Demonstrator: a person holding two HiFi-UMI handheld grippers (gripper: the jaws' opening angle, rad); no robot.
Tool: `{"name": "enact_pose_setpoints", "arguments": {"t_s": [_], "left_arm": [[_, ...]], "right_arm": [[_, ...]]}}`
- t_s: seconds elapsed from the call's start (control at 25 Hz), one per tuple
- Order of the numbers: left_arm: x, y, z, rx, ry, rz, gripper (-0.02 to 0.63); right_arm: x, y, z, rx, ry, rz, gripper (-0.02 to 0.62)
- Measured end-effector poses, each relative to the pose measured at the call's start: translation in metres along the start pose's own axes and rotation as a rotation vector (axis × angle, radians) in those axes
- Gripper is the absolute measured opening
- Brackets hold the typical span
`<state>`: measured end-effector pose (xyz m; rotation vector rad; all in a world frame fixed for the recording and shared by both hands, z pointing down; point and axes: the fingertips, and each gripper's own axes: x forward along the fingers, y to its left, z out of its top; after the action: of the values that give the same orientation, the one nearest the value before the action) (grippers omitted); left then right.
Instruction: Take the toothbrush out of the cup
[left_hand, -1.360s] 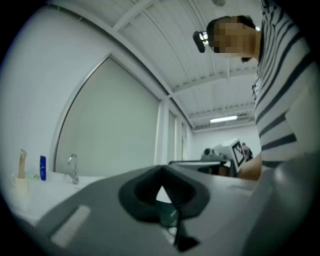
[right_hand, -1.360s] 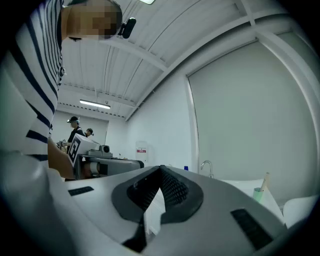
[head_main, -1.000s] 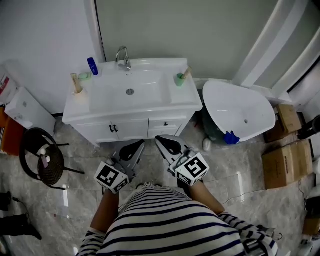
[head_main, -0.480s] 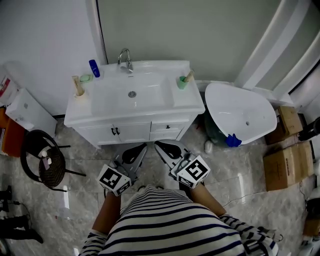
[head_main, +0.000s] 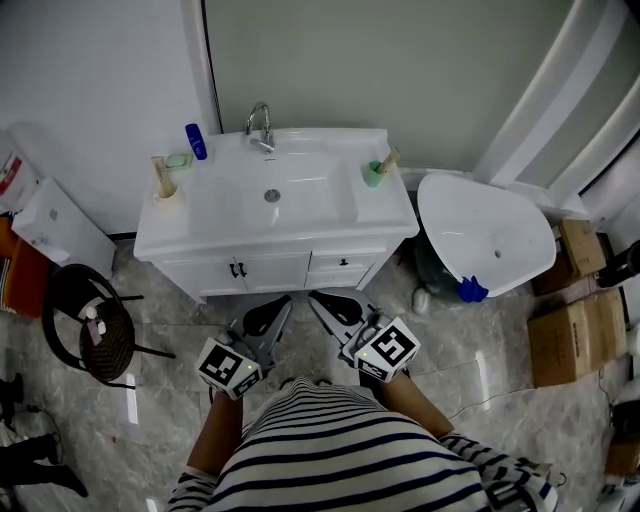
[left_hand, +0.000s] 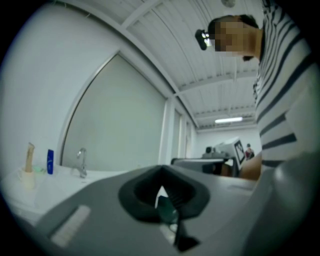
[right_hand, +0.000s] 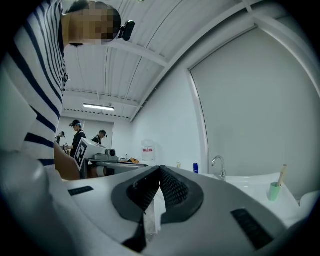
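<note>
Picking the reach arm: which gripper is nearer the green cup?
Right. In head view the right gripper is below-left of the green cup; the left gripper sits farther left.

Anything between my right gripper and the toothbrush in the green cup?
Nothing visible. The right gripper, shut, hangs before the vanity; only bare countertop lies before the toothbrush in the green cup.
</note>
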<state>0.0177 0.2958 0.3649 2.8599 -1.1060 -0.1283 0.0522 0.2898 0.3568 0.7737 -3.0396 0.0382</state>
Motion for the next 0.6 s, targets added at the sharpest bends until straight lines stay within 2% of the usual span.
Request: {"name": "enact_pose_setpoints", "arguments": {"t_s": [0.36, 0.6], "left_arm": [[-0.025, 0.035, -0.004, -0.013, -0.003, -0.014, 0.008], [-0.017, 0.048, -0.008, -0.025, 0.002, -0.025, 0.008]], "right_arm": [[0.034, 0.006, -0.010, -0.011, 0.027, -0.017, 0.006], [0.040, -0.006, -0.016, -0.002, 0.054, -0.031, 0.006]]}}
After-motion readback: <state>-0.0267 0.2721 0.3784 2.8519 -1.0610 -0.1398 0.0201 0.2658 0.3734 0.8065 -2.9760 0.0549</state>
